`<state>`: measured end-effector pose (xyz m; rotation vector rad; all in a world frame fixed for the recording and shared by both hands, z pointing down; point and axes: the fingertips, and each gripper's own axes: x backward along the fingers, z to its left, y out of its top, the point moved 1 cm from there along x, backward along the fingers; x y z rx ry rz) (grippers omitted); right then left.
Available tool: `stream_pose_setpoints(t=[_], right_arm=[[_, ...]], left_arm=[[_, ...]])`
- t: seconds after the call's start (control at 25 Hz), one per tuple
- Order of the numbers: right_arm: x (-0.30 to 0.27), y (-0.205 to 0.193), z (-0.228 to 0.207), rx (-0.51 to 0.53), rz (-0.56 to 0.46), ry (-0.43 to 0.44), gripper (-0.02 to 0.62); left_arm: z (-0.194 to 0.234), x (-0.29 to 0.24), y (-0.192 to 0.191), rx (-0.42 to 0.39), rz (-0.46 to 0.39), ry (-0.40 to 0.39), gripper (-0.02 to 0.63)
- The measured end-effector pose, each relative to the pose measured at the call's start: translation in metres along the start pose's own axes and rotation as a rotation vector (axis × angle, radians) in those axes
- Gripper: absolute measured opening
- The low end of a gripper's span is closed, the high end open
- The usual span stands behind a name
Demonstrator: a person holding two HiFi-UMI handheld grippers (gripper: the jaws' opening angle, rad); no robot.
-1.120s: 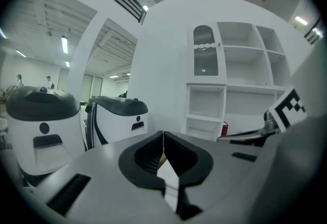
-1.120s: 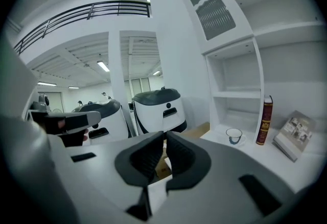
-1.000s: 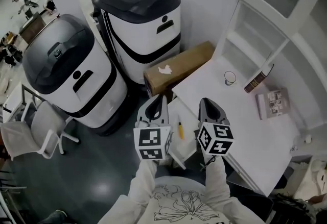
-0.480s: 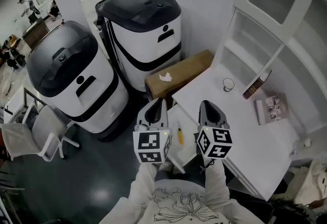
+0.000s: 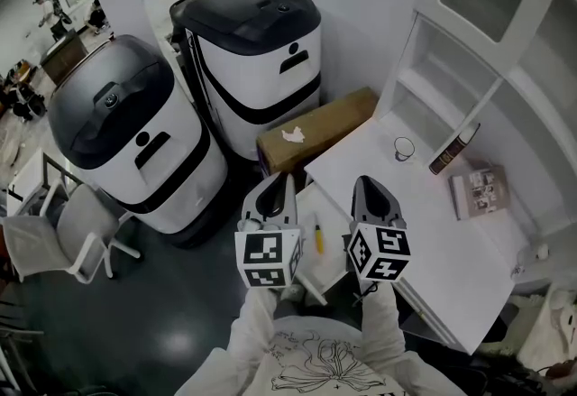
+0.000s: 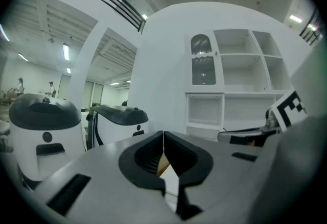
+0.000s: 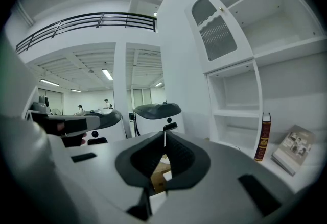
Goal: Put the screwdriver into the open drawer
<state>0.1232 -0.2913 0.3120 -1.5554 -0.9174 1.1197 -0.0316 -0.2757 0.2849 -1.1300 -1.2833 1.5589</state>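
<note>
A yellow-handled screwdriver (image 5: 318, 236) lies inside the open white drawer (image 5: 306, 272), which sticks out from under the desk. In the head view both grippers hover above the drawer, one on each side of the screwdriver and apart from it. My left gripper (image 5: 278, 178) is shut, and the left gripper view shows its pads (image 6: 171, 154) meeting with nothing between them. My right gripper (image 5: 365, 179) is shut too. Its jaws have just closed the last bit, and in the right gripper view the pads (image 7: 173, 156) are empty.
Two big white-and-black machines (image 5: 122, 137) (image 5: 257, 51) stand left of the drawer, with a cardboard box (image 5: 315, 125) behind it. On the white desk (image 5: 424, 232) are a small ring-shaped thing (image 5: 404, 149), an upright brown book (image 5: 453, 147) and a booklet (image 5: 478, 188). A white chair (image 5: 63, 232) stands at the far left.
The head view has shifted slightly. Both grippers stay over the drawer, and the screwdriver lies where it was.
</note>
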Motion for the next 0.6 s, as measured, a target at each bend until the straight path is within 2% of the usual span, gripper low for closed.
stream_pose_setpoints(t=[0.6], right_arm=[[-0.0010, -0.0038, 0.0001, -0.001, 0.012, 0.006, 0.009]], left_arm=[[0.0019, 0.0000, -0.0017, 0.004, 0.005, 0.007, 0.006]])
